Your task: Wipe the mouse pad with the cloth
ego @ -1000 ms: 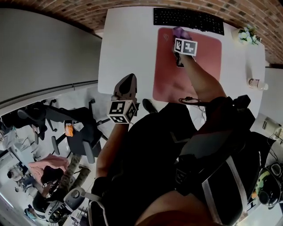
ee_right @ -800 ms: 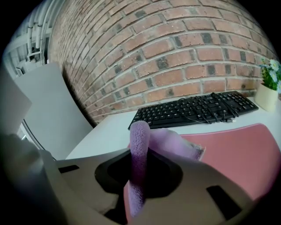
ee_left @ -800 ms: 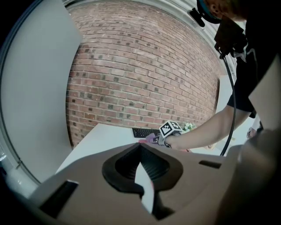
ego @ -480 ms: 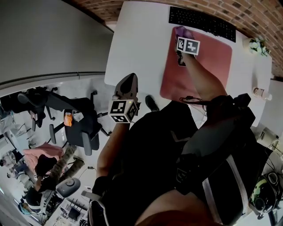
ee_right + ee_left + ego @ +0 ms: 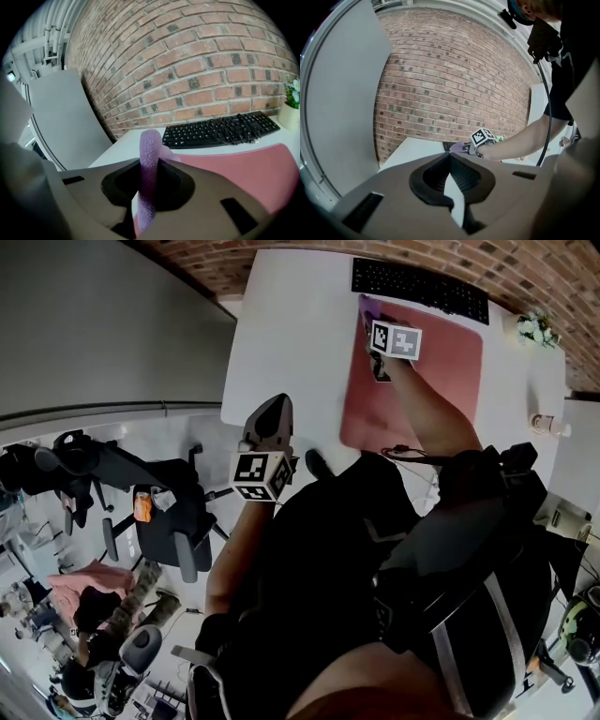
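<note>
In the head view the right gripper (image 5: 372, 319) hides most of the cloth (image 5: 363, 304).

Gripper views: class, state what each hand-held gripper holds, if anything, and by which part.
The right hand-held gripper pinches the cloth by a fold that stands up between its jaws. The left hand-held gripper is shut and holds nothing.

Straight ahead of the right gripper's fingers (image 5: 177, 183), a black keyboard (image 5: 218, 130) lies across the white desk (image 5: 124, 146), close to the brick wall (image 5: 197, 61). Off to the fingers' right, a small pot of flowers (image 5: 291, 108) sits near the desk's far corner, and a small bottle (image 5: 547, 425) sits by the right edge. To their left stands a grey panel (image 5: 65, 117). Well behind the fingers, down on the floor, a black office chair (image 5: 169, 526) carries something orange (image 5: 142, 506).
</note>
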A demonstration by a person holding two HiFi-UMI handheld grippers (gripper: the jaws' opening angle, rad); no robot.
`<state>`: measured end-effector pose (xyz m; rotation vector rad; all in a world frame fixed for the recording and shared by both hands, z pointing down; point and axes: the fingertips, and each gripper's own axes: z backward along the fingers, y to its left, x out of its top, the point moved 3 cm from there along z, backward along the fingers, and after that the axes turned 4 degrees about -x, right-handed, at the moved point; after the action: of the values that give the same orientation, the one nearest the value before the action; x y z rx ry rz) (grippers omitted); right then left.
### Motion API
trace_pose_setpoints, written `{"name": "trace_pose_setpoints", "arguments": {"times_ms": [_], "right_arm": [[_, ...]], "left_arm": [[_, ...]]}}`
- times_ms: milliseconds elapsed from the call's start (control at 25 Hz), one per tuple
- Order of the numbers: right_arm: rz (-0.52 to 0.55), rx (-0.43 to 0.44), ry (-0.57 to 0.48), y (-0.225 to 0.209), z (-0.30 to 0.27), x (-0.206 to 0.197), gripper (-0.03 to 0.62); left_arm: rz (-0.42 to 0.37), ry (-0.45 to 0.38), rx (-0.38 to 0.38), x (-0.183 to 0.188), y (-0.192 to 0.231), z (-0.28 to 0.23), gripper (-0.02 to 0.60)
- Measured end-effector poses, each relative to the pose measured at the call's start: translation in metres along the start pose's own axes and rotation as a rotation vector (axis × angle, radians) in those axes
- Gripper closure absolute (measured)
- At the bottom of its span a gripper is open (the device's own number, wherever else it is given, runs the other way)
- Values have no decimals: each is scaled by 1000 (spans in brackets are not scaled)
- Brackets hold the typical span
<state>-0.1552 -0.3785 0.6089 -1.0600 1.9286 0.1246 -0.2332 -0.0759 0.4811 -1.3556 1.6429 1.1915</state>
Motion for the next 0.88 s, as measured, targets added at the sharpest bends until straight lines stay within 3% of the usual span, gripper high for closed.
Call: {"name": "trace_pose_setpoints", "arguments": {"times_ms": [120,280,400,560,880], "right_arm": [[-8,10,-60,9,27,10,540],[-27,15,-157,21,70,23,540],[-26,10,-229,30,107,30,540],[-10,-3,-307,39,159,34,540],[46,-93,-430,36,270,28,539]], "left_arm": [[-23,-21,-39,6,0,3,578],[28,-41,-110,12,-1,8,578],[26,-50,-182,15,-7,12,578],[-12,-81,-278,27,-15,13,578],[-101,-128,-354,57,-32,1,578]]}}
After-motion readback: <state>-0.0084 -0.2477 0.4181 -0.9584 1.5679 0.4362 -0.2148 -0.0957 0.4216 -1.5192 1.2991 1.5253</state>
